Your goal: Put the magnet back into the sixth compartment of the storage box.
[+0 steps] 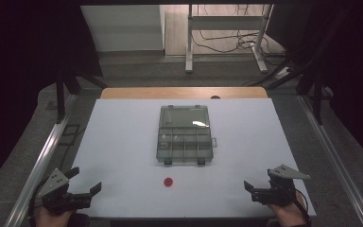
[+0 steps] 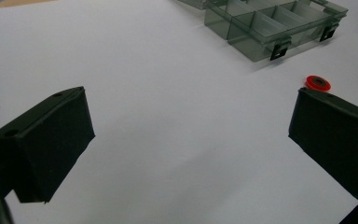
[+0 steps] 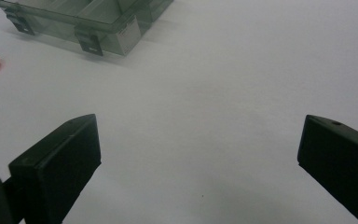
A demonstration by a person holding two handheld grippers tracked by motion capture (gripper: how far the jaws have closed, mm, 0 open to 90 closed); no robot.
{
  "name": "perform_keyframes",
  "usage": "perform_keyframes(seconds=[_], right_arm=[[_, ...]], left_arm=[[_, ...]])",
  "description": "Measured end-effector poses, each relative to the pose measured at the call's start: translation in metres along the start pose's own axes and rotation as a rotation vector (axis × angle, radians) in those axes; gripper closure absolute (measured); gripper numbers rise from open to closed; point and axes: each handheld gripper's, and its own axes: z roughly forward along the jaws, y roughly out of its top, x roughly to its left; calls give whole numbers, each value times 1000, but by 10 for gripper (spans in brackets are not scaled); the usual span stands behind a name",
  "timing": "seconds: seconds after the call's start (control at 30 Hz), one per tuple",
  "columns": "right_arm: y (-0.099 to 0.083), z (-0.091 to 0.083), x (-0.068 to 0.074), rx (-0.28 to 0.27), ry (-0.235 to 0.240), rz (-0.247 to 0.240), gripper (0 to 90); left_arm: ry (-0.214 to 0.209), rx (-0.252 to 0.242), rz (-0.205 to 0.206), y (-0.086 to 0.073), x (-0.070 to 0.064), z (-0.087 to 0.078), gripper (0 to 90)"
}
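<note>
The little red ring [image 1: 168, 181] lies flat on the white table [image 1: 123, 142], ahead of the left gripper [image 1: 86, 182] and off to its right side, and it looks a bit nearer to that one than to the right gripper [image 1: 257, 182]. Both grippers have their jaws wide apart and hold nothing. The ring is round with a dark hole, just in front of the open clear box [image 1: 184, 137].

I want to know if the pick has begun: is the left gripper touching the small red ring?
Apart. The high view shows bare white table between the left gripper and the small red ring; its jaws stand open and empty.
</note>
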Motion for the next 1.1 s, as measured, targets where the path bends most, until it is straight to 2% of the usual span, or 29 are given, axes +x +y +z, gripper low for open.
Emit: perform_keyframes(seconds=[0.17,0.3,0.7,1.1], right_arm=[[1,1,1,12,8,-4,0],[1,2,2,22,6,-21,0],[2,4,5,35,2,-45,0],[6,10,9,62,42,-75,0]], left_arm=[[-2,-12,4,-1,0,-1,5],[-9,-18,-14,-1,2,-2,5],[-6,-5,-1,0,1,0,5],[-8,-5,1,0,1,0,5]])
